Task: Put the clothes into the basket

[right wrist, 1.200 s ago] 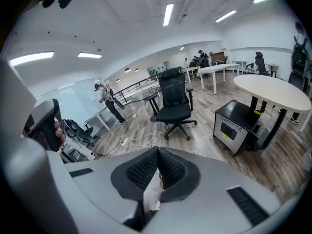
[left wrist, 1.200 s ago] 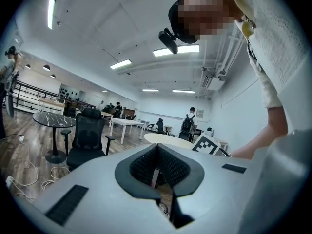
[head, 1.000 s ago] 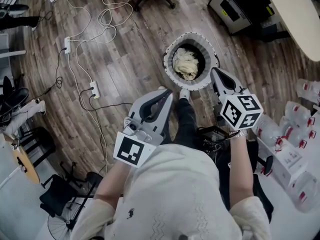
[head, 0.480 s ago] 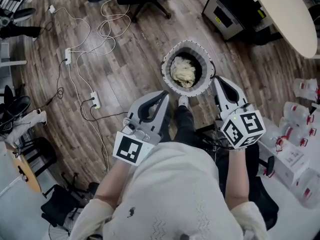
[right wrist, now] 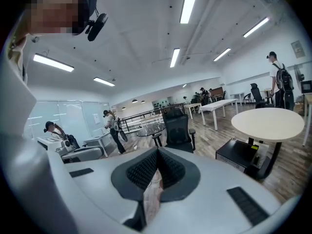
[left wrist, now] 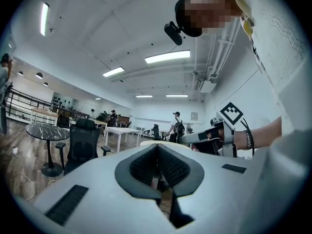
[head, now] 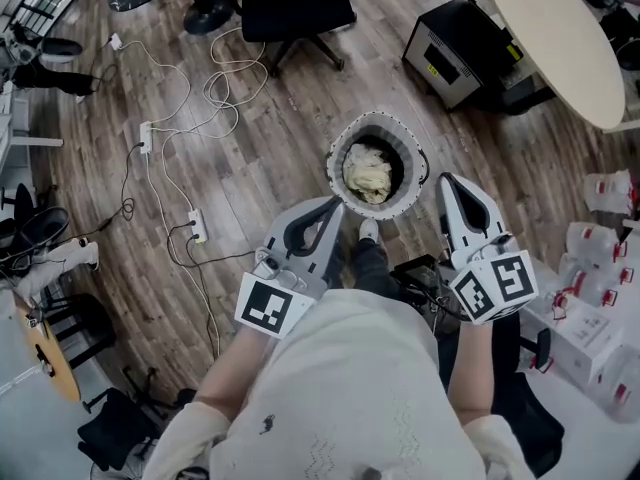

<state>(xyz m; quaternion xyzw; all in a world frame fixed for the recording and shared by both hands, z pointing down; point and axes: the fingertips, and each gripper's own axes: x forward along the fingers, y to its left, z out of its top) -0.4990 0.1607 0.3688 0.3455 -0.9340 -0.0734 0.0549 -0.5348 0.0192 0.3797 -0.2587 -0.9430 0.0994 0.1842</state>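
I counted one round basket (head: 378,121) with a grey-and-white ribbed rim on the wooden floor (head: 270,158), and one heap of cream clothes (head: 368,173) inside it. There were two grey hand-held tools, the left tool (head: 336,206) and the right tool (head: 447,180), each carrying one black-and-white marker cube (head: 270,308), so two cubes. Around them stood one black office chair (head: 295,3), one black box-shaped machine (head: 455,53) and one round cream-topped bench (head: 555,28). Two white power strips (head: 146,136) lay on the floor.
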